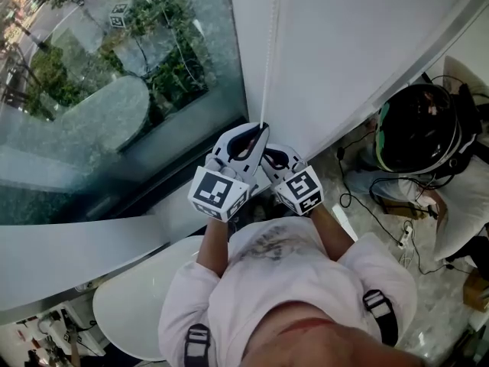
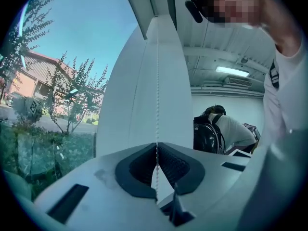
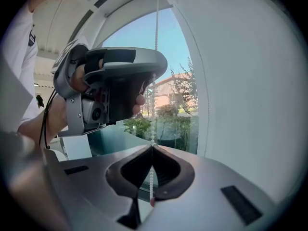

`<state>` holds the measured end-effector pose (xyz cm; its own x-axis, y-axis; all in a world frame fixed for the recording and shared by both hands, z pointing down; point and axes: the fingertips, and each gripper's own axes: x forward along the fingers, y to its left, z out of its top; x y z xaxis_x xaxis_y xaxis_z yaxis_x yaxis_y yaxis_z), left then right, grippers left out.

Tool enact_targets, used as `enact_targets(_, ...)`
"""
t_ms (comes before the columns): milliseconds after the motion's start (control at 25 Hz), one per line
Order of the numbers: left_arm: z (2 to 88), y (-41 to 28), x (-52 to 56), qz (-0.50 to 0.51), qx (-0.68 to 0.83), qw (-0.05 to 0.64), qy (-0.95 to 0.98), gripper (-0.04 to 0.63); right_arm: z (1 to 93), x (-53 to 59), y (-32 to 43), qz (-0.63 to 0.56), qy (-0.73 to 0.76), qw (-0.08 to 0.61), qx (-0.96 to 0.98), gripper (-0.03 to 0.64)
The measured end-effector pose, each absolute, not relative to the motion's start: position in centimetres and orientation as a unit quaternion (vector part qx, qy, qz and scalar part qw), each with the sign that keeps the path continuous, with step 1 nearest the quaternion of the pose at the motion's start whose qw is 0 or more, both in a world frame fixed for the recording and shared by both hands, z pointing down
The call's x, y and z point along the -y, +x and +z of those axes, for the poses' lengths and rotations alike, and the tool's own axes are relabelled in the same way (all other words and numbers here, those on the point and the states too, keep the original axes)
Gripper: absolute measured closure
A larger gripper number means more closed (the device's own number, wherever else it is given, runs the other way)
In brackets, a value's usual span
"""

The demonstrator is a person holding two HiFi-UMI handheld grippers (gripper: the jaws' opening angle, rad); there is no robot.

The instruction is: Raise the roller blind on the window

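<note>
Window point(image 1: 114, 90) glass fills the upper left, uncovered. At centre frame the left gripper point(image 1: 258, 131) is clamped on the roller blind's bead chain point(image 1: 267, 52), which runs straight up to the top edge. Just right and lower, the right gripper point(image 1: 275, 157) pinches the same chain. Any pull looks set to follow it downward. The blind itself is not clearly seen.

Bright daylight is admitted through the window point(image 1: 114, 90), its glass is marked by reflections, and both gripper views are warped at the edges.
</note>
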<state>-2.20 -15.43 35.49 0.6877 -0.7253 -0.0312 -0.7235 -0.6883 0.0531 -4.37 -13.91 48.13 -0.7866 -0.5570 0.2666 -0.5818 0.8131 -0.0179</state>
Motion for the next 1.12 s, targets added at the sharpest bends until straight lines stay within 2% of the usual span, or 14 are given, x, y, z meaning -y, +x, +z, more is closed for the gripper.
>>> enact_targets(800, 41.2, -2.4, 14.9, -0.015, 0.400, 0.070, 0.914, 0.580, 53.9, 13.4, -3.9, 0.084, 0.300, 0.183, 0.933, 0.555)
enact_targets(1120, 40.8, -2.5, 14.8, -0.017, 0.402, 0.062, 0.913, 0.578, 53.3, 12.8, -4.4, 0.041, 0.293, 0.190, 0.936, 0.554)
